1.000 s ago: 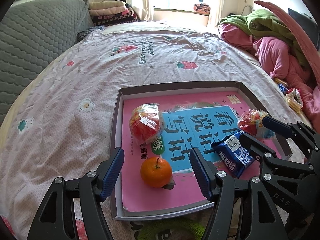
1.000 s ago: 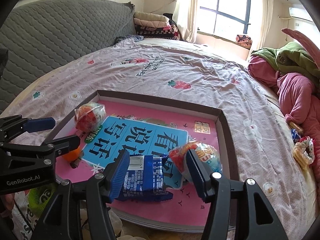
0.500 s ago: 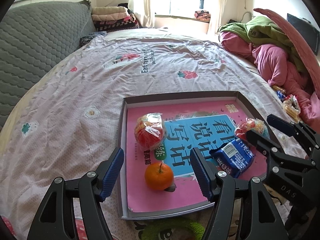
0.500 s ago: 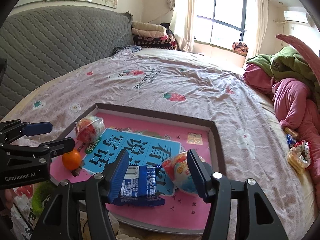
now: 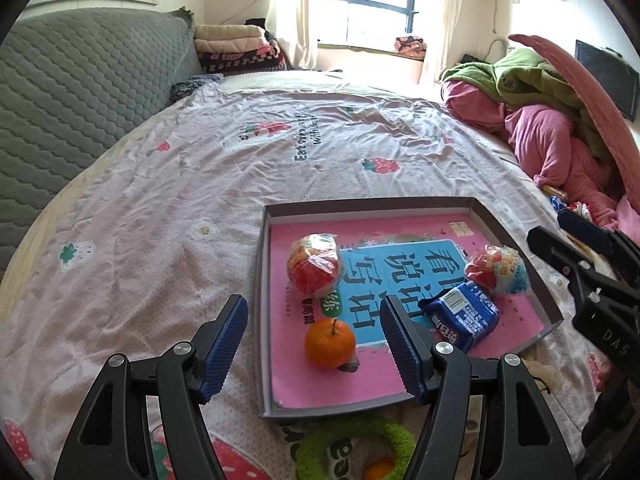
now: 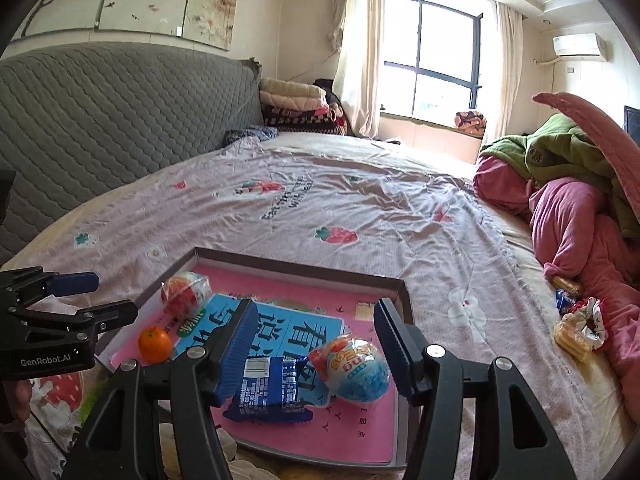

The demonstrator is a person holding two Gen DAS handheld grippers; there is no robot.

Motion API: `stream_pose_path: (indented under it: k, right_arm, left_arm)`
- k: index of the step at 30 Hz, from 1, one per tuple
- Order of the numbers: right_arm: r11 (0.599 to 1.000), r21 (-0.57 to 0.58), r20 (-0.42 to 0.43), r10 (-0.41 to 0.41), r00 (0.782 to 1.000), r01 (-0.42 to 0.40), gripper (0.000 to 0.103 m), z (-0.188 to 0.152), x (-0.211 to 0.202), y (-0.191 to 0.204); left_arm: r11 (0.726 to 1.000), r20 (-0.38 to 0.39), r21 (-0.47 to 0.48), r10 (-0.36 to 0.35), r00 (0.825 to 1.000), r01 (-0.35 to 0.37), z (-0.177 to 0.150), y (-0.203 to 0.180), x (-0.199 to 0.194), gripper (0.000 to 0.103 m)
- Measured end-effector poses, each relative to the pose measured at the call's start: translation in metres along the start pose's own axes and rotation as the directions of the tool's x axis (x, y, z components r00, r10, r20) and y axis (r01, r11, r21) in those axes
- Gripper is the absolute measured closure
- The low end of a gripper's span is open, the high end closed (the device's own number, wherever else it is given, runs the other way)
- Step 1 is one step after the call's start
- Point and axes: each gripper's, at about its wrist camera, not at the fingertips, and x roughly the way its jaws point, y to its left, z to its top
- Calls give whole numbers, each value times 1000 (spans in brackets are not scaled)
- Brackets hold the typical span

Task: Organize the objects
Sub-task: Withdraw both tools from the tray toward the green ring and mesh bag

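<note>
Lying half cut off by the bottom edge in the left wrist view: a green ring [image 5: 352, 438] with a small orange thing [image 5: 378, 470] inside, too cropped to identify. Hiding the near left corner of the blue packet [image 6: 272, 384] behind the right gripper's left finger [image 6: 236, 348]. Sitting too small to identify near the pink bedding: a few wrappers [image 6: 576, 326].

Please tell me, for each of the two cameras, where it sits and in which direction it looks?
Left wrist: on the left hand-held gripper, looking down over the shallow grey cardboard tray; the right hand-held gripper shows at right.
Right wrist: on the right hand-held gripper, facing the bed and window; the left one shows at left.
Shared: tray, round orange tangerine, blue snack packet.
</note>
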Motion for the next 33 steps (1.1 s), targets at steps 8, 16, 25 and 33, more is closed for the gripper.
stream_pose_path:
  k: [8, 16, 25, 33]
  right_arm:
    - [1000, -6, 29, 21, 999, -21, 42, 2, -14, 3]
    - [999, -14, 36, 48, 998, -48, 42, -1, -23, 9]
    - [999, -8, 23, 52, 998, -52, 41, -12, -31, 13]
    - [998, -21, 12, 66, 998, -66, 41, -22, -40, 18]
  left_arm:
    - [997, -6, -58, -42, 999, 41, -10, 17, -11, 33]
    - [995, -23, -91, -44, 999, 42, -22, 31, -16, 33]
    - [996, -48, -58, -64, 997, 61, -40, 33, -23, 33]
    - [998, -60, -39, -61, 996, 58, -47, 32, -24, 33]
